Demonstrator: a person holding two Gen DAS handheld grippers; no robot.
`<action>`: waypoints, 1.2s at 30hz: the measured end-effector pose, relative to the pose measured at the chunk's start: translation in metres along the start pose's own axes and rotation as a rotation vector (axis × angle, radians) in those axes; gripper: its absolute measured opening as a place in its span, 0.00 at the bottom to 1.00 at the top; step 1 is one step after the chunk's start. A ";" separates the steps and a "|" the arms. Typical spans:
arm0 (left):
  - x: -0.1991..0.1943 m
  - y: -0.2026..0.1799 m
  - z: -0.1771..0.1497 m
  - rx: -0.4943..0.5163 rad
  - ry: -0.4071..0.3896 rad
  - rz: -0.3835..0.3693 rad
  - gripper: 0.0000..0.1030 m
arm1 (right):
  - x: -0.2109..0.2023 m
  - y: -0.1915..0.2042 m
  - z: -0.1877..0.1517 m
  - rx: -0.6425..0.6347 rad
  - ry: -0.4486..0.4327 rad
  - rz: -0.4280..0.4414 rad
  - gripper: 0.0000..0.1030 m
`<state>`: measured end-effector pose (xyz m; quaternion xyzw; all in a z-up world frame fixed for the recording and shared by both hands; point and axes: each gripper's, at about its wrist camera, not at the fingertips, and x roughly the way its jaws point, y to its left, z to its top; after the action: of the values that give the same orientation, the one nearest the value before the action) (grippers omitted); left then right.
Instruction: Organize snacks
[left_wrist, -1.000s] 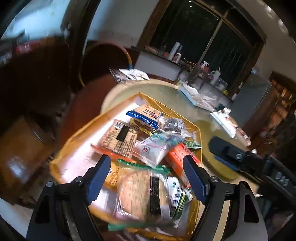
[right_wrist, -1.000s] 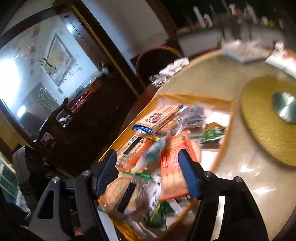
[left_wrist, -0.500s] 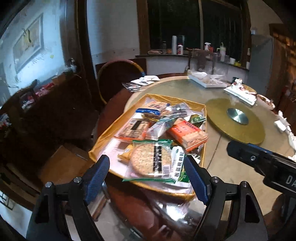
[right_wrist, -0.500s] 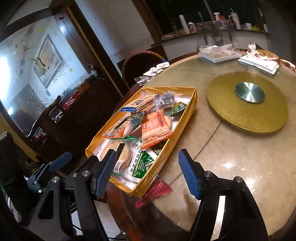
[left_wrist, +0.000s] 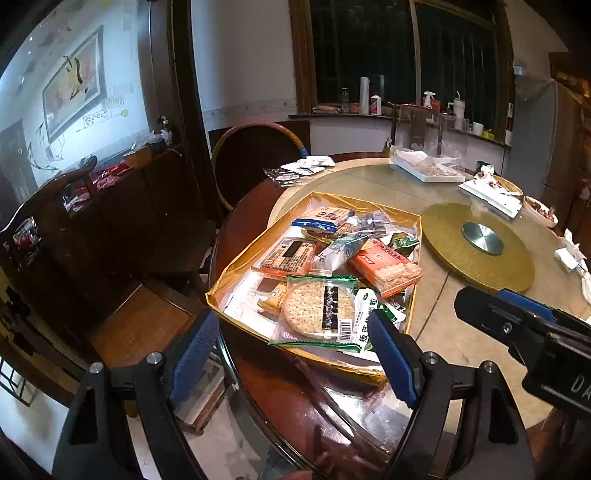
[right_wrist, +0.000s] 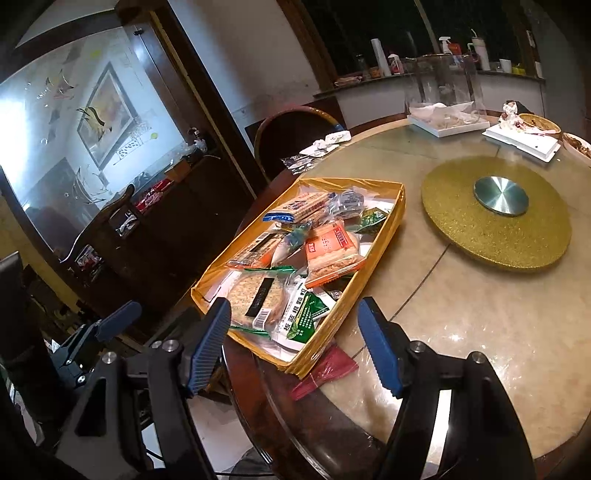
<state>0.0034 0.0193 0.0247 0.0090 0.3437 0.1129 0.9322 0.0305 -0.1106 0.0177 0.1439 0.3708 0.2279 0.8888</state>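
Left gripper (left_wrist: 291, 354): spread wide, holding nothing, hanging off the near edge of the surface (left_wrist: 436, 332).
Right gripper (right_wrist: 295, 347): equally wide, empty, touching nothing; the box corner shows between its fingers.
Box (left_wrist: 236, 273): gold, shallow, at 12 o'clock from both grippers, by the surface's edge.
Snacks: piled loosely inside; round cracker pack (left_wrist: 317, 308) nearest, orange biscuit pack (left_wrist: 384, 266) at 1 o'clock.
Handling: light, slippery film, brittle contents; pinch by a sealed edge, gently.
Red wrapper (right_wrist: 325, 369): under the box corner, probably flat foil.
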 end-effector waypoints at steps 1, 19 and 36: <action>0.000 0.000 -0.001 -0.005 0.000 -0.003 0.80 | 0.000 0.001 0.000 -0.004 0.000 -0.002 0.70; 0.008 0.018 -0.004 -0.047 0.019 -0.015 0.81 | 0.008 0.017 0.000 -0.028 0.023 -0.021 0.70; 0.021 0.025 -0.007 -0.050 0.054 -0.014 0.81 | 0.025 0.020 -0.002 -0.035 0.053 -0.041 0.70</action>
<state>0.0088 0.0473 0.0081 -0.0201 0.3659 0.1152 0.9233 0.0386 -0.0807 0.0101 0.1144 0.3928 0.2199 0.8856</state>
